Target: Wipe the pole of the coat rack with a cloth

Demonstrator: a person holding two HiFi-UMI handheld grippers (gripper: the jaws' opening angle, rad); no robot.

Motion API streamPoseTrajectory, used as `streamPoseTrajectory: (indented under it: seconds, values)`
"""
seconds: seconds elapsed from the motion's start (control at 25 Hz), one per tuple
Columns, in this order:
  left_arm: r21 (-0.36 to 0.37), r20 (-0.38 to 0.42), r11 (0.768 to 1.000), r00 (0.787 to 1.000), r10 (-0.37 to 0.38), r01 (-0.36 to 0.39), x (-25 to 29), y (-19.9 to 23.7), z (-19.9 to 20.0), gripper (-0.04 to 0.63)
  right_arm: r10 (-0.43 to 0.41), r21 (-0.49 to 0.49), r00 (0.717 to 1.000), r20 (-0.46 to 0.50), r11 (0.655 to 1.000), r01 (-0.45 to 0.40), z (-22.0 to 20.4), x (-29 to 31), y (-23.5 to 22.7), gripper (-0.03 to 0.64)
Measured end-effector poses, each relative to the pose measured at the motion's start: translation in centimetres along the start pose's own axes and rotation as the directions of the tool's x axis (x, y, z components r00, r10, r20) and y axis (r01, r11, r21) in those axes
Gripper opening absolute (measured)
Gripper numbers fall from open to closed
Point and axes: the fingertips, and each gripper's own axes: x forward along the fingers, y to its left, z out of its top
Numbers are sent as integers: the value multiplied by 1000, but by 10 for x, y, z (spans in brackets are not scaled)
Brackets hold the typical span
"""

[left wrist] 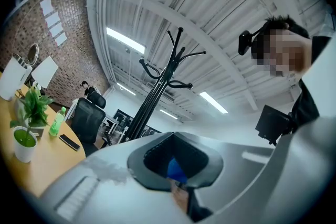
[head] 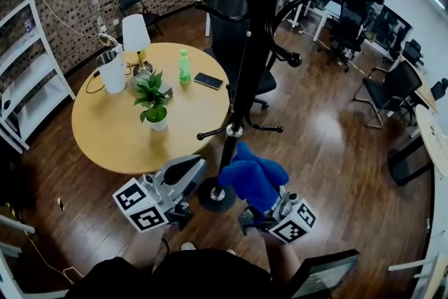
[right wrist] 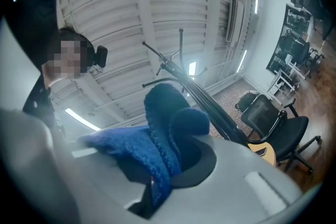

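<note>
The black coat rack pole [head: 241,73] rises from its round base [head: 215,197] beside the table. A blue knitted cloth [head: 253,175] bunches against the pole's lower part, just right of it. My right gripper [head: 271,201] is shut on the cloth [right wrist: 157,149], which spills over its jaws. My left gripper [head: 186,170] sits left of the base, jaws together with nothing held. In the left gripper view, the gripper [left wrist: 176,165] points upward and the rack [left wrist: 157,86] stands against the ceiling. The right gripper [right wrist: 181,165] also looks up along the pole [right wrist: 210,107].
A round wooden table [head: 112,136] stands left of the rack with a potted plant [head: 154,105], lamp [head: 136,38], white bin [head: 112,70], green bottle [head: 184,66] and phone [head: 208,80]. Office chairs [head: 381,91] stand behind and right. Low hooks [head: 266,127] jut from the pole.
</note>
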Motion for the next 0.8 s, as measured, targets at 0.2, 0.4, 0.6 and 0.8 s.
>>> streamPoseTrajectory:
  seconds: [0.2,0.4,0.6,0.8]
  values:
    - [-1,-6,1000,1000,-5,5,1,-2,-2,0,-4,-6,1000,0,1000,4,0,-1,1,20]
    - [1,-8,1000,1000,-11,11,3,-3,-3,0,-16,-3,1000,12,1000,16,3,-5,0,20]
    - [0,-16,1000,1000,-8,8,2,-3,-4,0,-21,-3,1000,17,1000,21,4,-5,1,20]
    - [-4,-19,1000,1000,-12,12,3,-3,-5,0,-27,3,1000,13,1000,27,1,-5,2,20]
